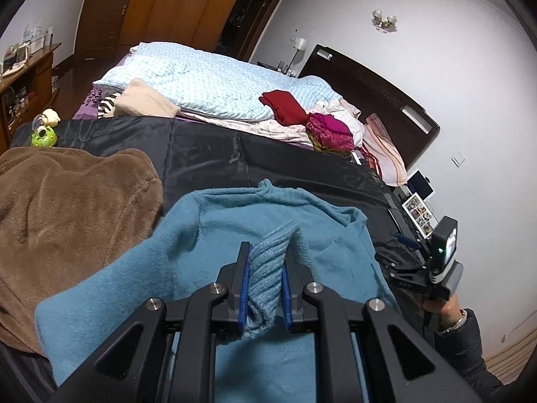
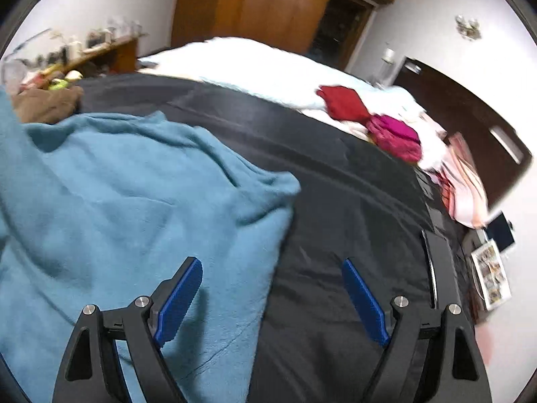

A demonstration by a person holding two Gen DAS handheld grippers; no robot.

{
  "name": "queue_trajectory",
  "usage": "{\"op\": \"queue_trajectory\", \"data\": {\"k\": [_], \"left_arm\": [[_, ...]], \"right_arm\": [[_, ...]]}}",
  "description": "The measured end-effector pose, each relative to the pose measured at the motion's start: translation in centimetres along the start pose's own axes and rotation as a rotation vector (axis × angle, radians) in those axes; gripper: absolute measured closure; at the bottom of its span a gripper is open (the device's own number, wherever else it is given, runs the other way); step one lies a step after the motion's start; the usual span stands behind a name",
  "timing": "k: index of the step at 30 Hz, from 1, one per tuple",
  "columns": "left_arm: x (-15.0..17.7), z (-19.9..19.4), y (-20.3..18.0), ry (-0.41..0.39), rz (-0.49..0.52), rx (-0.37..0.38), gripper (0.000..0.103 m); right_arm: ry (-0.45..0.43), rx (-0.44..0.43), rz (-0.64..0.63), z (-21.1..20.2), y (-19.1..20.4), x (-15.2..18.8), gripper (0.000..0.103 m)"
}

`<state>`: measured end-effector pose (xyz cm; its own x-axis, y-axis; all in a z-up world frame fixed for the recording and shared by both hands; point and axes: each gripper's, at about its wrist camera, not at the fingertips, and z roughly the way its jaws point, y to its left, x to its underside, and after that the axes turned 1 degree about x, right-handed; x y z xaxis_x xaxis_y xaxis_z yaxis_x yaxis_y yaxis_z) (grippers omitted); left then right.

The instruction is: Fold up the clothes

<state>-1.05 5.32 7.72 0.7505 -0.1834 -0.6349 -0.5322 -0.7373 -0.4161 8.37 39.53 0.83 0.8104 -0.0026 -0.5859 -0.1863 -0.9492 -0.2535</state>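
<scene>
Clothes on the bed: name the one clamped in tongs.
The teal sweater: the left tongs pinch its ribbed cuff, while the brown, red and magenta garments lie untouched.

Teal fleece sweater (image 1: 235,221) spread flat, ribbed cuff (image 1: 268,268) lifted

Black gripper (image 2: 272,297) frames, blue ribbed pads (image 2: 179,302), silver screws (image 2: 142,301); dark sleeve (image 1: 470,342), bracelet (image 1: 461,319).

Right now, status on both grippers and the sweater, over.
Left gripper shut on sweater cuff. Right gripper open, empty, at sweater edge. Brown blanket alongside, under one sleeve.
</scene>
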Motion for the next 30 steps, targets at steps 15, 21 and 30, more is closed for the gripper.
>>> {"op": "queue_trajectory", "data": {"k": [15, 21, 30], "left_arm": [[0.2, 1.9, -0.9, 0.032, 0.014, 0.013, 0.086], [0.4, 4.0, -0.3, 0.076, 0.007, 0.018, 0.086], [0.6, 5.5, -0.1, 0.097, -0.014, 0.020, 0.086]], "right_arm": [[0.100, 0.058, 0.127, 4.9, -2.6, 0.4, 0.011], [0.018, 0.111, 0.134, 1.2, -2.7, 1.3, 0.011], [-0.008, -0.064, -0.188, -3.8, 3.6, 5.0, 0.010]]}}
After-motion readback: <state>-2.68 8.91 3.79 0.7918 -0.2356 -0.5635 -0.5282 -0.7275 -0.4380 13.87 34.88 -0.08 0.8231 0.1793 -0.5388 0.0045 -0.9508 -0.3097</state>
